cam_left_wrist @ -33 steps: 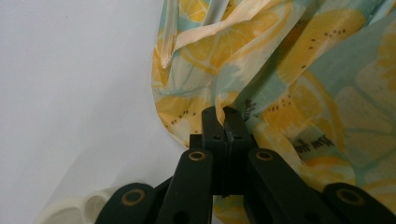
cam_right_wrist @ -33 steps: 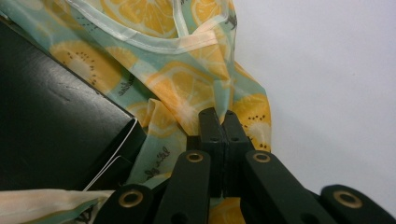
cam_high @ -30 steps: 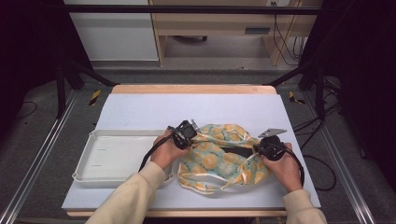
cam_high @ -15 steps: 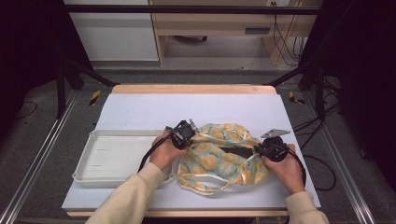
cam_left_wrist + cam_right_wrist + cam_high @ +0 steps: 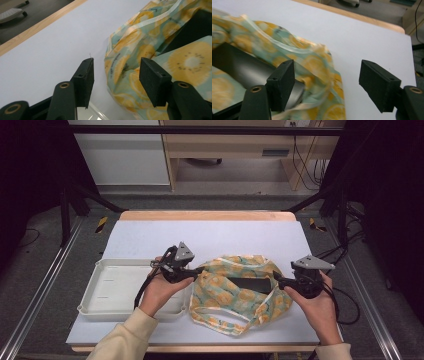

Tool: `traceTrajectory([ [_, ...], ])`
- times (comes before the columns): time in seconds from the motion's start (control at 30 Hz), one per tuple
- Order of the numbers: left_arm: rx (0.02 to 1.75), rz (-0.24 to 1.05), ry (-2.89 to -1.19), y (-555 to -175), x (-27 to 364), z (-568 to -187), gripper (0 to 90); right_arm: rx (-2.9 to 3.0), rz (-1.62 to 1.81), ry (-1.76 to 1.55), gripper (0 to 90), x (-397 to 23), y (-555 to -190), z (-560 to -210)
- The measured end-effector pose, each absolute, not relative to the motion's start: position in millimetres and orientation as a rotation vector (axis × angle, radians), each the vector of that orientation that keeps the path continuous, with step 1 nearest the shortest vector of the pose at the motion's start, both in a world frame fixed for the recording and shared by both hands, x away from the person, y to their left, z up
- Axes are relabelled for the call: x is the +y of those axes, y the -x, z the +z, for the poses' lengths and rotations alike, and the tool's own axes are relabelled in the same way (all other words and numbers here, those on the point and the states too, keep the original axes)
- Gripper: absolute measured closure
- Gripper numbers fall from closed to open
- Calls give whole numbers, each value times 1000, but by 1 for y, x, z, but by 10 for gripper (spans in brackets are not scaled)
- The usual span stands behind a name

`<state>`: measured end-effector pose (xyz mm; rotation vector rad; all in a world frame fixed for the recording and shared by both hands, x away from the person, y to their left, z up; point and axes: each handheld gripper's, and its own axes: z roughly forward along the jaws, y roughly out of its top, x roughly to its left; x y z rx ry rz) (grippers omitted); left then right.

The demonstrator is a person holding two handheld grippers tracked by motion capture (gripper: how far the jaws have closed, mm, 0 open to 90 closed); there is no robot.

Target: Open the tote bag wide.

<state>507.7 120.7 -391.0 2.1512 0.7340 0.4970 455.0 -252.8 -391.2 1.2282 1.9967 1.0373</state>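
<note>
A cloth bag (image 5: 235,292) printed with citrus slices on teal lies on the white mat, its mouth gaping on a dark inside (image 5: 254,284). My left gripper (image 5: 198,271) hovers at the bag's left edge. Its jaws have just been opening and stand open, with the bag (image 5: 150,32) lying beyond the gap and nothing pressed between the pads. My right gripper (image 5: 278,279) hangs at the bag's right edge. It has just been opening too and is open, with the bag's rim (image 5: 312,60) below and behind its left pad.
A shallow white tray (image 5: 112,290) sits left of the bag, under the left hand. The mat (image 5: 225,235) runs bare to the wooden far edge (image 5: 205,215). The bag's loop handle (image 5: 220,322) trails toward the near edge. Black frame posts flank the table.
Both grippers have let go of the bag's rim, opened, and lifted outward away from each other. The bag has settled flat with its mouth spread.
</note>
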Motion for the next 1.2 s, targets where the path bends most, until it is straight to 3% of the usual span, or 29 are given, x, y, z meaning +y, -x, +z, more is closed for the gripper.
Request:
traceTrajectory([
  [0.2,718,506,-2140,-503,120,-390,456,2134,1135,-1123,341,-206,-447,-387],
  [0.57,666,504,-2286,-533,101,-383,446,2357,1135,-947,350,-126,-448,-399],
  [0.77,625,486,-2345,-543,83,-389,455,2415,1140,-893,664,-114,-449,-408],
  [1.0,600,467,-2440,-549,69,-401,636,2437,1160,-812,844,-106,-432,-421],
  [1.2,613,483,-2499,-552,63,-406,846,2467,1180,-773,894,-101,-423,-431],
])
